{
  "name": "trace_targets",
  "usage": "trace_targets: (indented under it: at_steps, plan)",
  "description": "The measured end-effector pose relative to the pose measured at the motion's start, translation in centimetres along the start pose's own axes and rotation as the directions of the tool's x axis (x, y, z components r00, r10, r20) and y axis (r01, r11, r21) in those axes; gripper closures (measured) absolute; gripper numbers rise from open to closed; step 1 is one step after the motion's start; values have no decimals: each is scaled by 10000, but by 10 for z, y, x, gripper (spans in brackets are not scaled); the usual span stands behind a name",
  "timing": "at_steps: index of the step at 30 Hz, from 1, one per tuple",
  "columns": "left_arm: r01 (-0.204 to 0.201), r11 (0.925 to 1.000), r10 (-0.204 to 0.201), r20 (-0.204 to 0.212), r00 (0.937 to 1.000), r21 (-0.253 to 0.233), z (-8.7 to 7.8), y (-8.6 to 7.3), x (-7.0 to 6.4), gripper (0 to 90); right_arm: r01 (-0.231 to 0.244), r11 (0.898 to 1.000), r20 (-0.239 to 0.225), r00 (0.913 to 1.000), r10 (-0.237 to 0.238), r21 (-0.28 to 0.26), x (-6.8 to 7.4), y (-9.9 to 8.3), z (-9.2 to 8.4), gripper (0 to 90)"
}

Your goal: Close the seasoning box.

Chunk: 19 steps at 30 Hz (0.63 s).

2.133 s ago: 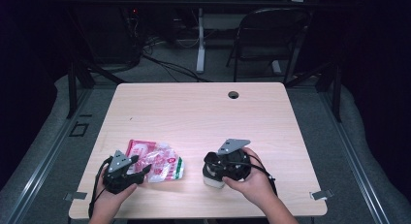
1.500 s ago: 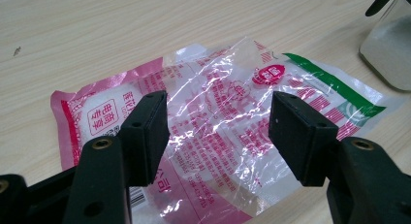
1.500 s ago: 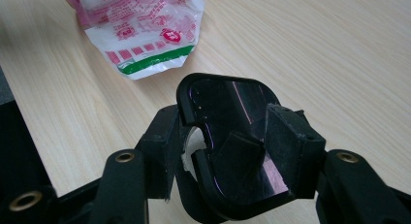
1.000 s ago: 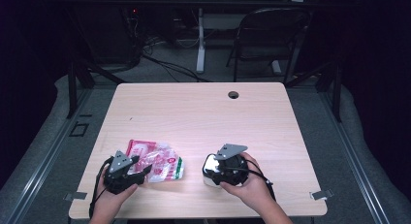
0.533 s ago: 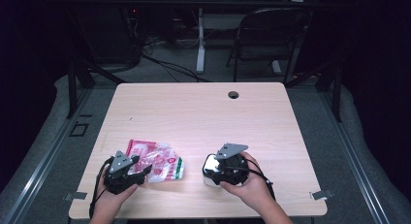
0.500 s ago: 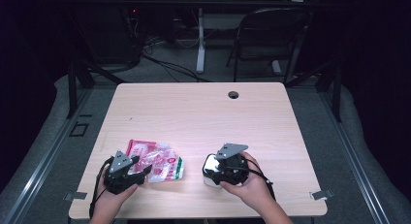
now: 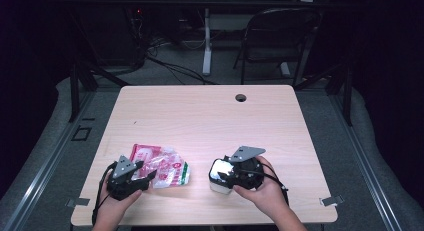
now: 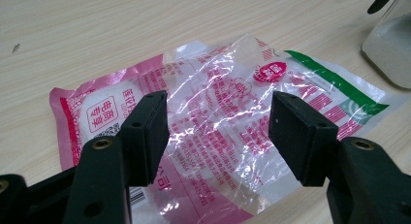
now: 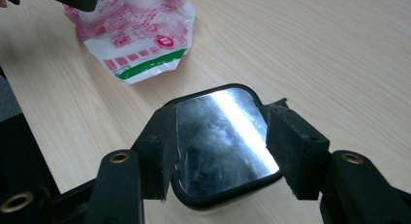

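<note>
My right claw (image 9: 218,136) grips a rigid, slick-lidded jar (image 9: 220,141) at frame center; left claw (image 8: 218,132) hangs open over a limp, crinkly bag (image 8: 218,112), prob. best pinched at its edge.

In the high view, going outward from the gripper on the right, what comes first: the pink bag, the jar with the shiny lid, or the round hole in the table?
1. Jar: between the right gripper's jaws.
2. Pink bag: to its left, by the left gripper.
3. Round hole: far edge of the table.

A wooden table (image 7: 210,116) bears a plastic packet (image 7: 162,166) and a lidded jar (image 7: 220,177).
</note>
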<state>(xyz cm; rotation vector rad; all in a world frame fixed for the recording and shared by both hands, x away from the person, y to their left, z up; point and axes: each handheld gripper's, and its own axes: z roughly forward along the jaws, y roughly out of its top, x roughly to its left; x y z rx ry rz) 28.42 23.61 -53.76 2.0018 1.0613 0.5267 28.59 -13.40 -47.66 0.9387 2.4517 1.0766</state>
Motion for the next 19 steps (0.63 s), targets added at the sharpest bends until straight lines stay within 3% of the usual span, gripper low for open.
trace_targets:
  at_steps: [10,19]
  plan:
    - [28,10000,-28,-32,10000,7,1,-1,1,398,-755,9967,283,9967,763,-300,-17,-18,-16,449]
    - [109,9999,-109,-100,9999,-24,0,0,3,398,-1505,9875,500,9870,1528,-469,-29,-41,-24,439]
